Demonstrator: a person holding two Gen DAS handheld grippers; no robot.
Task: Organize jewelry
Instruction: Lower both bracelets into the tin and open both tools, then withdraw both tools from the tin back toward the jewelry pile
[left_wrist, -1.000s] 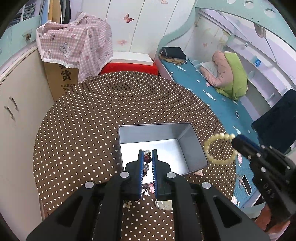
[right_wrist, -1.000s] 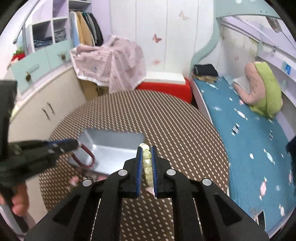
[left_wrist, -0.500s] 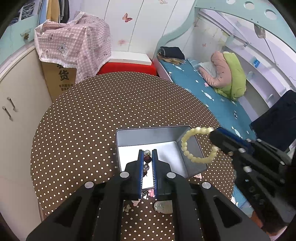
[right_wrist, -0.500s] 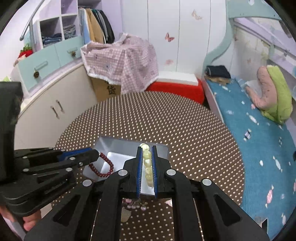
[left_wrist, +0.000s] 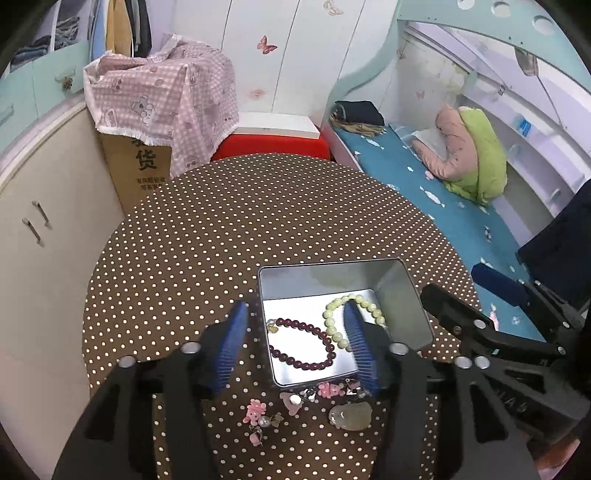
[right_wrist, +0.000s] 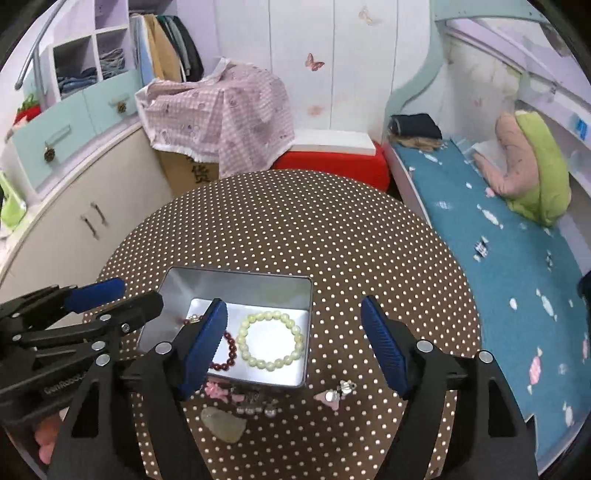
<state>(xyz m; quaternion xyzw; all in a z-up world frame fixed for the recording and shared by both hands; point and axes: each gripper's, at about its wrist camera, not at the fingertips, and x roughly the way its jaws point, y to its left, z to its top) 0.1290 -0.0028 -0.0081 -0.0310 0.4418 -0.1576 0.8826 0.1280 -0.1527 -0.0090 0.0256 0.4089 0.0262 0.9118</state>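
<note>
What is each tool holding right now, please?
Left tool: jaws opening, holding nothing.
Right tool: jaws opening, holding nothing.

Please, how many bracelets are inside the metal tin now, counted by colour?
In the rectangular silver metal tin:
Dark red beaded bracelet: 1
Pale yellow-green beaded bracelet: 1
Total: 2 bracelets, lying side by side on the tin's floor. The small charms and the pale stone pendant lie outside it on the dotted tablecloth, so I did not count them.

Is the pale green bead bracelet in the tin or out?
In. The pale bracelet lies flat on the tin's floor beside the dark red bracelet.
</note>
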